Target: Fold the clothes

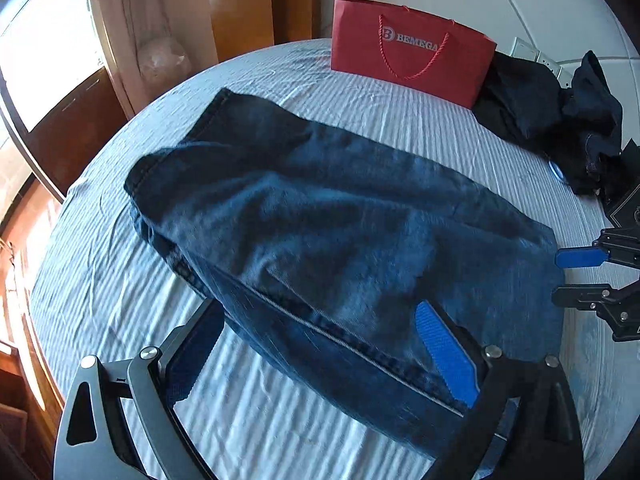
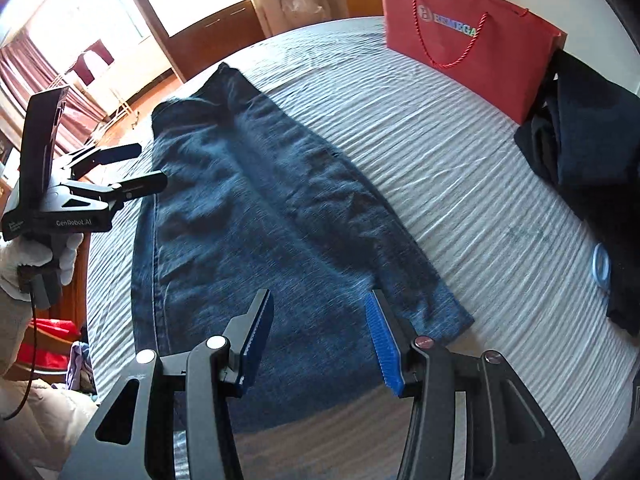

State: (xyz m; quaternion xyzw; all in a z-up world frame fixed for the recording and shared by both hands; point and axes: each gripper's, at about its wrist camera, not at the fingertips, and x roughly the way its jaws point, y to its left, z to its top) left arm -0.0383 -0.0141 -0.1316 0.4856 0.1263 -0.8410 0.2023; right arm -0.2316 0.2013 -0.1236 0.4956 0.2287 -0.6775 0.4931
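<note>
A pair of dark blue jeans (image 1: 340,236) lies folded lengthwise on the striped bed; it also shows in the right wrist view (image 2: 256,216). My left gripper (image 1: 320,344) is open, its jaws wide apart around the near side seam of the jeans, just above the cloth. It also shows in the right wrist view (image 2: 136,168), open at the jeans' left edge. My right gripper (image 2: 318,340) is open above the near end of the jeans, holding nothing. It shows at the right edge of the left wrist view (image 1: 560,276), open by the jeans' end.
A red paper bag (image 1: 408,50) stands at the far side of the bed (image 1: 120,280). A heap of dark clothes (image 1: 560,116) lies to its right. A small blue ring (image 2: 601,266) lies by the heap. Wooden furniture and a window lie beyond the bed's left edge.
</note>
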